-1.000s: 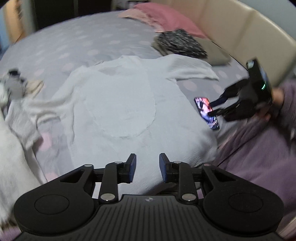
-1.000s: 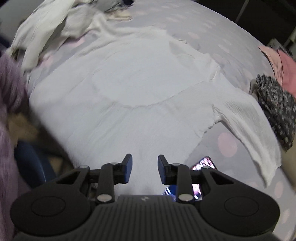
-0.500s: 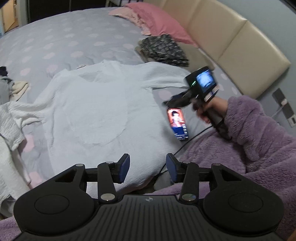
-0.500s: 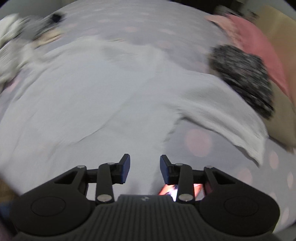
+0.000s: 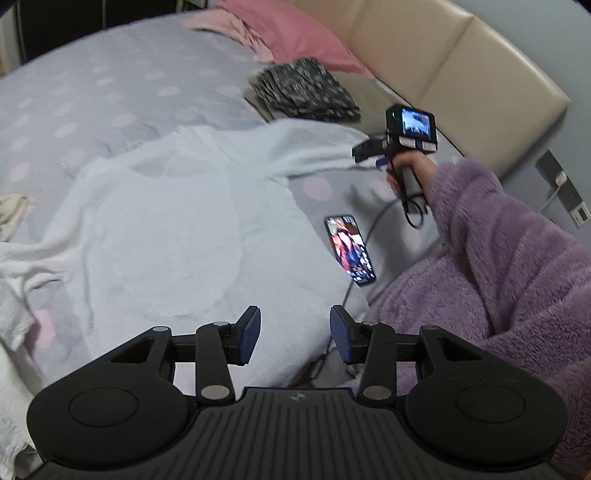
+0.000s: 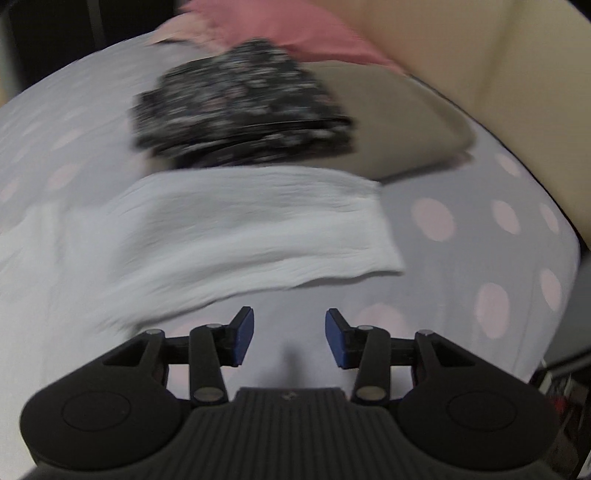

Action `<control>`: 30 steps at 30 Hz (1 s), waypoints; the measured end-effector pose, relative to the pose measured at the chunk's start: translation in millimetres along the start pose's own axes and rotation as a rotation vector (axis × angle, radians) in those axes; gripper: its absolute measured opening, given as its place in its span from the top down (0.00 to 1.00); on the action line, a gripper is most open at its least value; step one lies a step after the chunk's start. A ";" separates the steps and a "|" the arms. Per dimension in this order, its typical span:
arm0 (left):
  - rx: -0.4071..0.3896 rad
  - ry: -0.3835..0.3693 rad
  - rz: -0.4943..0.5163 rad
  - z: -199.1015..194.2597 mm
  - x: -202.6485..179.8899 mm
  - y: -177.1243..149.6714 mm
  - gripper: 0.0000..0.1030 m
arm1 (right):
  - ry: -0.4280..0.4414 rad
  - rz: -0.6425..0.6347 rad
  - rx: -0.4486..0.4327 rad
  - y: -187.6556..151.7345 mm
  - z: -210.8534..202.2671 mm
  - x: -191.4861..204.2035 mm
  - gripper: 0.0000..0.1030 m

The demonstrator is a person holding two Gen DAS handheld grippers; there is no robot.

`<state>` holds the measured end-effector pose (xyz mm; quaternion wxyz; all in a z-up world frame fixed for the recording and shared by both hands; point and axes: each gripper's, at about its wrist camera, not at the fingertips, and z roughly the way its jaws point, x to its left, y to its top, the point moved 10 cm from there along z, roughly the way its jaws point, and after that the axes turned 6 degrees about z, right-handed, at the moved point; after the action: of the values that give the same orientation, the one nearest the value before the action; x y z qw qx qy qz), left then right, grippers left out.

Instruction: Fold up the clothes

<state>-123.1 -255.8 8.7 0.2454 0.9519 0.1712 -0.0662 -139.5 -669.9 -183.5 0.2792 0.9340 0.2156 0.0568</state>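
Observation:
A white shirt [image 5: 177,221] lies spread flat on the grey dotted bedspread [image 5: 92,81]. My left gripper [image 5: 295,328] hovers above the shirt's near hem. Its jaws are closing, with nothing between them. In the right wrist view, the shirt's right sleeve [image 6: 229,229] stretches across just beyond my right gripper [image 6: 289,334]. That gripper hangs over bare bedspread, its jaws opening and holding nothing. The left wrist view shows the right gripper [image 5: 364,151] in a hand, above the sleeve end.
A lit phone [image 5: 349,254] with a cable lies beside the shirt's right edge. A folded dark patterned garment [image 6: 240,118] sits on a tan pillow [image 6: 399,122] past the sleeve. Also here are a pink pillow [image 5: 295,33], a beige headboard [image 5: 461,74], a purple sleeve [image 5: 498,240] and white clothes [image 5: 14,266].
My right gripper has swung from the shirt's body, past the phone, to the right sleeve, and its jaws have widened. My left gripper has pulled back slightly with its jaws wider.

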 end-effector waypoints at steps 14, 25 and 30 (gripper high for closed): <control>0.032 -0.093 -0.011 50.8 17.8 29.6 0.63 | -0.114 0.233 -0.057 35.3 65.0 -75.4 0.52; -0.024 0.192 -0.279 116.2 188.3 7.2 0.62 | -0.104 0.480 0.009 35.9 103.3 -110.9 0.53; 0.000 0.272 -0.374 141.1 242.6 -23.3 0.62 | -0.035 0.493 0.050 35.1 120.6 -101.5 0.57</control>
<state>88.9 -234.6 -175.5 0.2037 0.9038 0.3759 0.0183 -190.6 -800.3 -263.8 0.2376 0.9658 -0.0225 0.1015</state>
